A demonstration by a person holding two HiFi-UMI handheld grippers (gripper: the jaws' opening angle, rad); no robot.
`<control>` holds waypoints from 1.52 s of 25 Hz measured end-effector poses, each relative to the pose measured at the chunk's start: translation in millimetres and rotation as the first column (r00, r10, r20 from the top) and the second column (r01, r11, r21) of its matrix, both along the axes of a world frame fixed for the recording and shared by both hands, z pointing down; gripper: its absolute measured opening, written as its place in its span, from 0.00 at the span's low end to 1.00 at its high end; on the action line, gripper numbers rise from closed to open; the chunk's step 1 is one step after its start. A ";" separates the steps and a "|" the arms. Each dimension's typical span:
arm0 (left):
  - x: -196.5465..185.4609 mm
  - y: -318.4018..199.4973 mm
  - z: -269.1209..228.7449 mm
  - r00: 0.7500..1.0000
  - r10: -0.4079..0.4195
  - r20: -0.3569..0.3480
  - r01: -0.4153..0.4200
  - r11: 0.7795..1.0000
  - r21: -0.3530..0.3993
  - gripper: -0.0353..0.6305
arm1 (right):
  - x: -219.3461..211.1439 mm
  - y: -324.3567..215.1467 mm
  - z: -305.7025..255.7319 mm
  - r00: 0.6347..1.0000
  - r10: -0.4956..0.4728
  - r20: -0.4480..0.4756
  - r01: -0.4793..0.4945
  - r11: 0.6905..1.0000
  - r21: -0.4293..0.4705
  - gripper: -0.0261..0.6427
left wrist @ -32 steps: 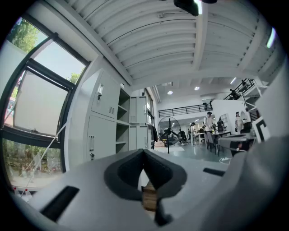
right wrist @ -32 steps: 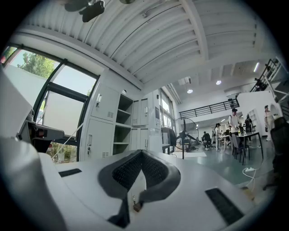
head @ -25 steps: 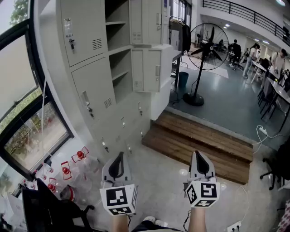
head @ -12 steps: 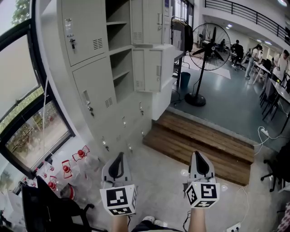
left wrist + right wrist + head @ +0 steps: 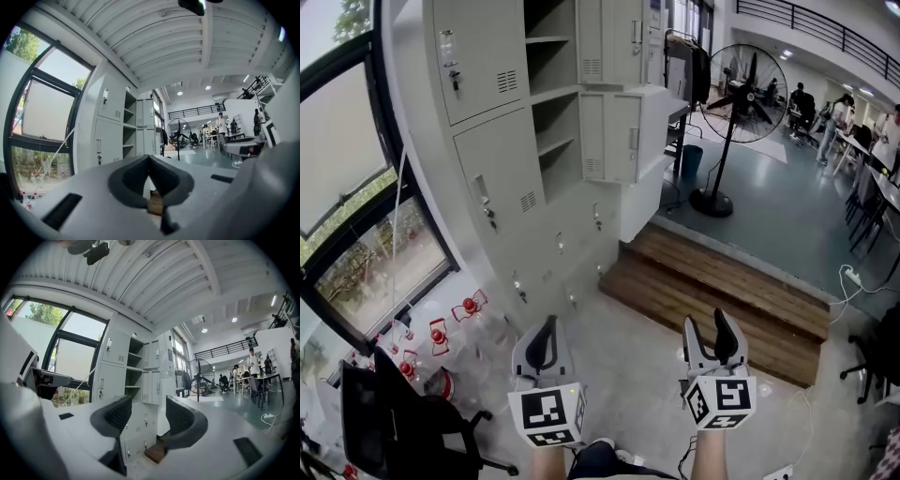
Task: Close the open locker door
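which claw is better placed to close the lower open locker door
Likely the right claw: its jaws have just opened with nothing between them, and the lower open locker door lines up ahead of its gap. The left claw is shut.

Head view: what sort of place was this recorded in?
Probably an open-plan office or workshop hall with a locker corner: a bank of grey metal lockers, a pedestal fan on the polished floor, and people at desks further back.
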State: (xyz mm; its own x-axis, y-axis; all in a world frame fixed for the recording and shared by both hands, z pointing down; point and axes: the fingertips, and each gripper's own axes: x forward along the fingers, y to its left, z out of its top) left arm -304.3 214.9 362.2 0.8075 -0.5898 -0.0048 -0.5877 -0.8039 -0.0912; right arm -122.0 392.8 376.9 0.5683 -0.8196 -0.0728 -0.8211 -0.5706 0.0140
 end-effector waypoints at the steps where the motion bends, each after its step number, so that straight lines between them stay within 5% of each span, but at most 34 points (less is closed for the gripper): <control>1: 0.1 0.8 0.7 1.000 -0.002 0.003 0.002 1.000 0.000 0.06 | 0.6 0.2 0.7 1.000 -0.004 0.003 0.004 1.000 0.000 0.37; 17: 36.1 -34.2 9.3 1.000 -0.009 0.015 0.009 1.000 -0.005 0.06 | 35.5 -37.3 14.3 0.999 -0.025 0.039 0.026 1.000 -0.014 0.39; 38: 182.4 -221.3 -13.3 0.998 0.063 -0.005 -0.063 0.998 0.025 0.06 | 172.7 -214.7 -8.4 0.998 0.046 0.033 -0.047 0.998 0.029 0.39</control>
